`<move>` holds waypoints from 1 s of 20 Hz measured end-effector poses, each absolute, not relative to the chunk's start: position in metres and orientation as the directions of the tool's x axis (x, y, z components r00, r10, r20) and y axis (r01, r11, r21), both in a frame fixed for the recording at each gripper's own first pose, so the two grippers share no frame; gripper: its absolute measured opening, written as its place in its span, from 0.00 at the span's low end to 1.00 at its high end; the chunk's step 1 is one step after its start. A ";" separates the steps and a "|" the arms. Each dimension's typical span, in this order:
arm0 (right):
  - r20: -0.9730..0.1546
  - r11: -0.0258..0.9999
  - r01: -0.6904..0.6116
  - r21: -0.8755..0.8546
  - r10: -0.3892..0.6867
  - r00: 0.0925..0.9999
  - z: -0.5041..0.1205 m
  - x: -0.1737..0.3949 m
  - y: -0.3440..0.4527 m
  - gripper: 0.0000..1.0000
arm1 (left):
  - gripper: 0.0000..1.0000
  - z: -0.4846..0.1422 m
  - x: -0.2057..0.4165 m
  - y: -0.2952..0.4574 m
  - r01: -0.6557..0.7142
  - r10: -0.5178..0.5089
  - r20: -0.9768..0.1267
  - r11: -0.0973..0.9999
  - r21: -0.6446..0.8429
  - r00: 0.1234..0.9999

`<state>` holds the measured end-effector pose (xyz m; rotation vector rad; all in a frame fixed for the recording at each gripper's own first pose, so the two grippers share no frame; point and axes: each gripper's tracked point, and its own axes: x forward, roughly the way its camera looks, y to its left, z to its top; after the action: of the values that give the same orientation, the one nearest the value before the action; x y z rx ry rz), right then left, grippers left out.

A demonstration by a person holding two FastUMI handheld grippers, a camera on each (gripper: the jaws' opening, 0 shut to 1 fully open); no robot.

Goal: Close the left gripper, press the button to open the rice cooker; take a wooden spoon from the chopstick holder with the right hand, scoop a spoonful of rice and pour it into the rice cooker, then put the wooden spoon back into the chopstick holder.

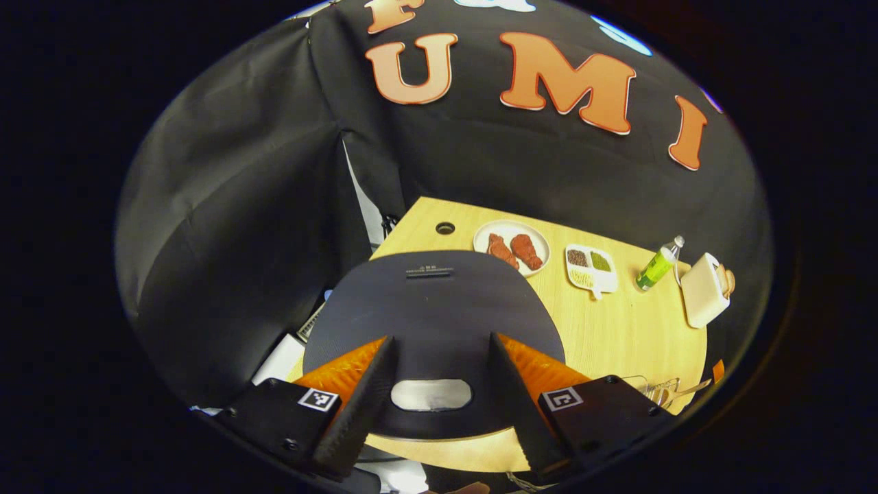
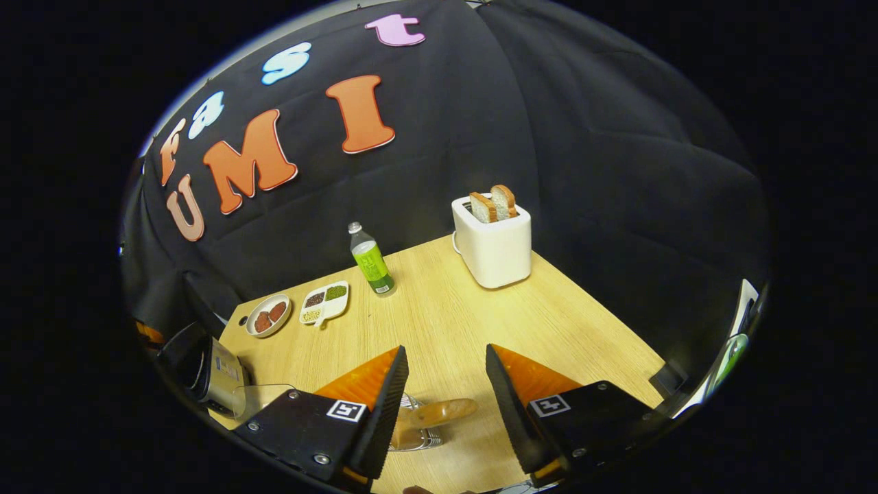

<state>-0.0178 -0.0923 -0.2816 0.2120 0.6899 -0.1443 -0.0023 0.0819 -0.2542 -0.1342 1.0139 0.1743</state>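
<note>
Your left gripper hangs over the rice cooker with its jaws spread wide and nothing held. The dark lid is down, so the contents cannot be seen. The pale lid button lies between the two fingers, near their base; you cannot tell whether either finger touches the lid.

Beyond the left jaws, on the wooden table, a round plate carries two reddish-brown drumsticks. To the right of the plate, a divided dish holds dark, green and pale grains in separate compartments. Further right stand a green-labelled bottle and a white toaster.

Your right gripper is also wide open and empty. The wooden spoon lies in the gap between its fingers, close to the camera, its bowl resting in a wire chopstick holder; neither finger presses on it.

Ahead of the right jaws, the toaster holds two bread slices upright in its slots. A clear container stands left of the left finger, beside the cooker; its contents cannot be made out.
</note>
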 end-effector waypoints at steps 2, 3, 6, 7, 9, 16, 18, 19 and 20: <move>-0.642 0.974 0.181 0.135 -0.053 0.765 -0.279 -0.017 -0.086 0.72 | 0.92 -0.271 -0.020 0.080 -0.233 0.067 -0.915 0.972 -0.030 0.398; -0.639 0.977 0.169 0.129 -0.049 0.767 -0.277 -0.017 -0.084 0.72 | 0.92 -0.280 -0.030 0.079 -0.248 0.061 -0.941 0.968 -0.025 0.332; -0.632 0.984 0.141 0.104 -0.044 0.774 -0.273 -0.013 -0.075 0.72 | 0.90 -0.289 -0.022 0.081 -0.232 0.050 -0.957 0.973 -0.018 0.285; -0.632 0.986 0.136 0.099 -0.044 0.774 -0.273 -0.013 -0.072 0.72 | 0.91 -0.290 -0.020 0.080 -0.229 0.047 -0.960 0.973 -0.019 0.278; -0.630 0.988 0.124 0.090 -0.040 0.776 -0.271 -0.011 -0.068 0.72 | 0.93 -0.291 -0.021 0.080 -0.235 0.040 -0.967 0.972 -0.021 0.251; -0.601 0.991 0.090 0.095 -0.015 0.799 -0.255 -0.002 -0.049 0.72 | 0.94 -0.293 -0.017 0.080 -0.230 0.051 -0.954 0.973 -0.019 0.296; -0.589 0.993 0.072 0.094 -0.003 0.808 -0.247 0.001 -0.043 0.72 | 0.94 -0.292 -0.016 0.079 -0.217 0.059 -0.940 0.976 -0.016 0.336; -0.579 0.994 0.063 0.093 0.003 0.816 -0.242 0.003 -0.040 0.72 | 0.94 -0.291 -0.016 0.079 -0.215 0.061 -0.932 0.977 -0.019 0.358; -0.566 0.994 0.054 0.091 0.007 0.824 -0.234 0.005 -0.038 0.72 | 0.93 -0.291 -0.016 0.079 -0.208 0.063 -0.919 0.978 -0.021 0.389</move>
<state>0.0054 -0.0380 -0.2340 0.1046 0.6015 -0.0256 -0.0163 0.0795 -0.2906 -0.1402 1.1597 0.1728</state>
